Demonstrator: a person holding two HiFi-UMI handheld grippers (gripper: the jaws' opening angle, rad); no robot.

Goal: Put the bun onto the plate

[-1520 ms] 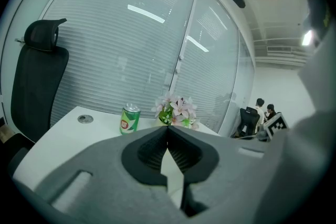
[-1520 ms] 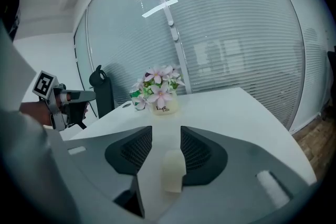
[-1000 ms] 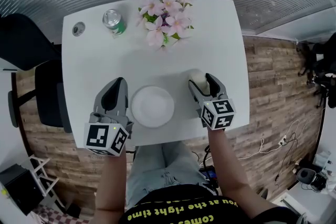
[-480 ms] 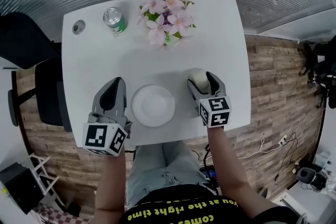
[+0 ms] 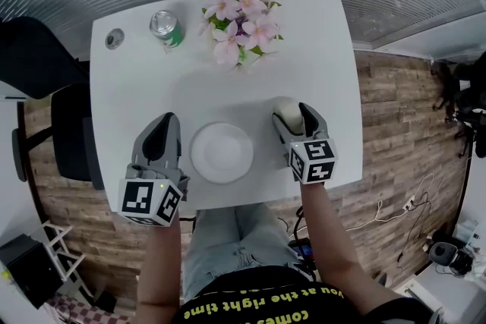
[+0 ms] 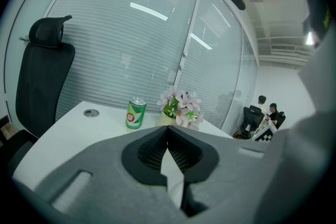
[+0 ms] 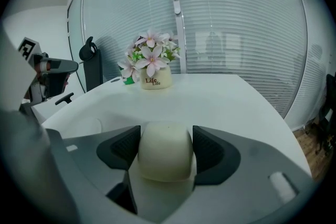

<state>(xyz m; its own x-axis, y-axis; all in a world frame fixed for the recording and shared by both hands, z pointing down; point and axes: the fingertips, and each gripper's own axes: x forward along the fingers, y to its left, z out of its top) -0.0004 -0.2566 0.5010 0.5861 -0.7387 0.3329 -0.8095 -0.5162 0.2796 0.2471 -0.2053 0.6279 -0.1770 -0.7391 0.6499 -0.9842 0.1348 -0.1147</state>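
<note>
White office table [image 5: 152, 95] set against a wall of slatted blinds, with wood-pattern flooring [image 5: 395, 110] to one side, seen from above as a seated person holds a claw in each hand. A pale, smooth bun [image 7: 165, 152] sits on the tabletop between the jaws of the right gripper [image 5: 291, 114], which have just been opening and stand wide apart. The dark ribbed pads [image 7: 123, 148] flank the bun closely on both sides without squeezing it out of shape. An empty white plate [image 5: 221, 153] lies just beside that claw, between the two hands and near the table's front edge. On the plate's other side, the left gripper [image 5: 165, 122] hovers with its jaws brought together at the tips and nothing between them. At the far end of the table stand a cream pot of pink flowers [image 5: 241, 23] and a green drinks can [image 5: 165, 31], with a small round cable port [image 5: 114, 39] near the corner. A black office chair [image 5: 38, 57] stands beside the table.
</note>
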